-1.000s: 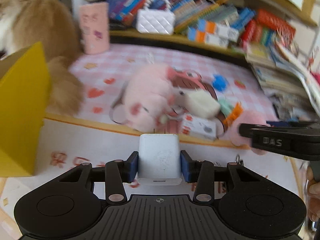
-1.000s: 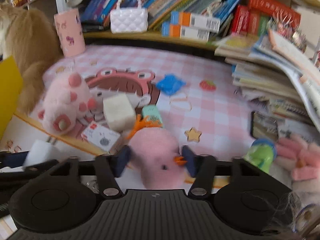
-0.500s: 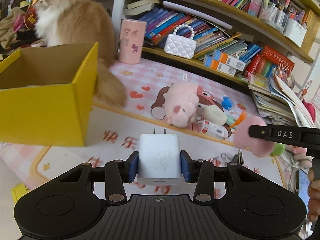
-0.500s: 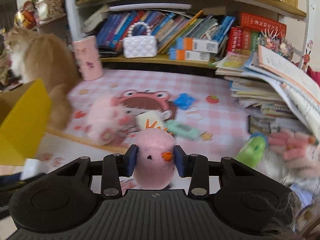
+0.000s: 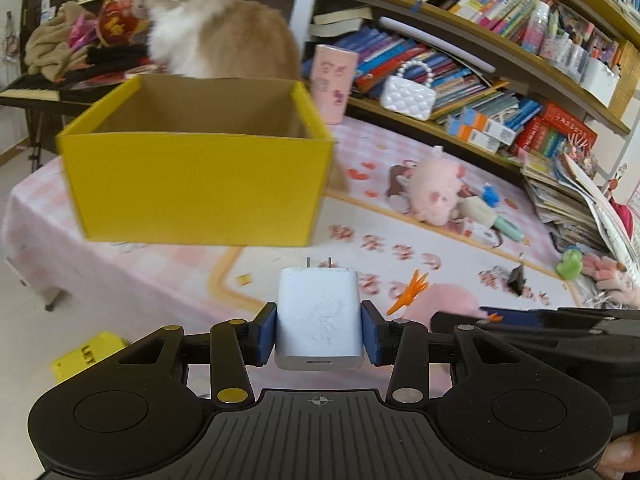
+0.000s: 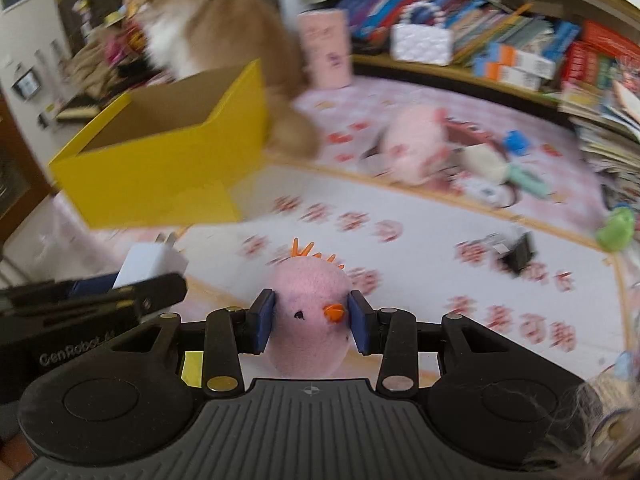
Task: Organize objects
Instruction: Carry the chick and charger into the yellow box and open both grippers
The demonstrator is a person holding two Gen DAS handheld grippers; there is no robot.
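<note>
Yellow cardboard box [image 5: 196, 184] sits open-topped at left on the pink patterned mat [image 5: 280, 268], inside brown, contents not visible. Fluffy orange-and-white cat [image 5: 216, 28] sits right behind the box. Left gripper [image 5: 319, 338] is clamped on a white charger [image 5: 319, 320], blue pads pressing both its sides, two prongs pointing forward toward the box; charger is held up off the mat, short of the box front wall. Right gripper [image 6: 311, 328] is clenched on a pink plush chick [image 6: 310, 316], orange beak and orange tuft showing, held off the mat, box ahead and to its left. In the left wrist view the chick and right gripper sit just beside the charger on its right; in the right wrist view the charger [image 6: 150, 264] shows at lower left. Further right on the mat: pink plush pig [image 5: 434, 192] lying with a few small items close around it, black binder clip [image 5: 516, 278] near the mat's edge, green toy [image 5: 569, 262] beyond it. Pink cup [image 5: 333, 82] and white quilted purse [image 5: 407, 94] stand along the bookshelf, stacked books [image 5: 560, 204] at far right.
</note>
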